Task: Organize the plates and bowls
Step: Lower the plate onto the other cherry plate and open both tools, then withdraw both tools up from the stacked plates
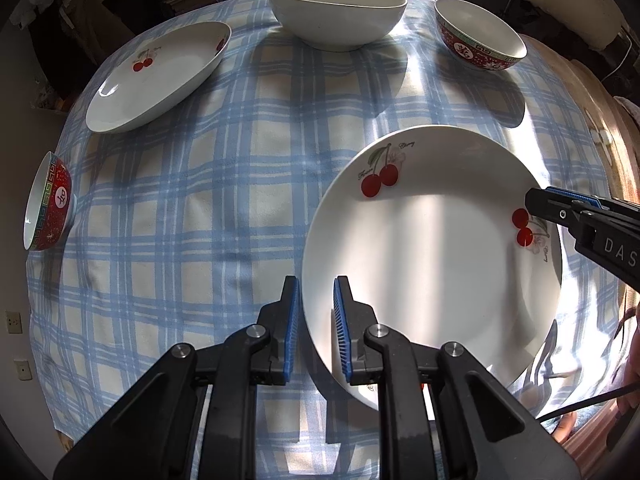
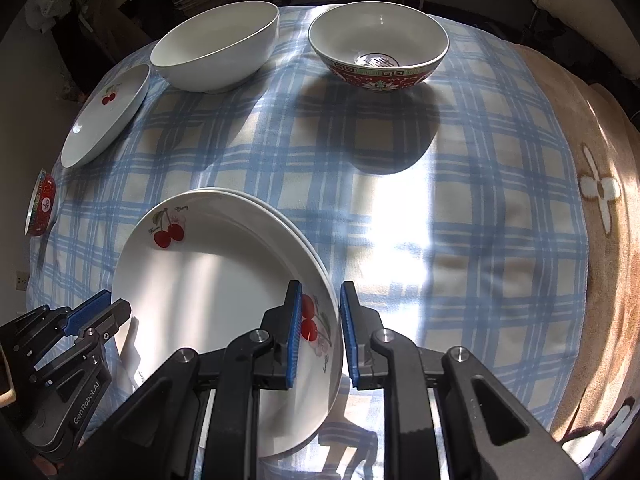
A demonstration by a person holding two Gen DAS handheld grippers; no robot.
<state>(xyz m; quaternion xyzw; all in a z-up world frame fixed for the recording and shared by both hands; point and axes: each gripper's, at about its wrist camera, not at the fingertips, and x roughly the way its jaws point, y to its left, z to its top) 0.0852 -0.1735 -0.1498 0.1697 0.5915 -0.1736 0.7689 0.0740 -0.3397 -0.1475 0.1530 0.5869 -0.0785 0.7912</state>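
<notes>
On the sunlit blue-plaid tablecloth (image 2: pixel 440 208), both grippers (image 1: pixel 316 312) (image 2: pixel 318 320) parted, straddling stacked cherry plates (image 2: pixel 208 292), ungripped.

Blue plaid cloth (image 2: pixel 460 200) under cherry plates (image 2: pixel 200 300), white bowl (image 2: pixel 218 46), two red bowls (image 2: pixel 380 46)

Seen from right wrist cam: stacked plates (image 2: pixel 208 300) sit near-left on the tablecloth (image 2: pixel 440 240), one on top of another. Third plate (image 2: pixel 106 120) lies far left, just beside & left of the big bowl (image 2: pixel 218 48) at far centre. Patterned bowl (image 2: pixel 378 46) stands far, right of big bowl, apart from it. 2nd patterned bowl (image 2: pixel 42 204) sits at left edge, between far-left plate & the stack, nearer than that plate.
</notes>
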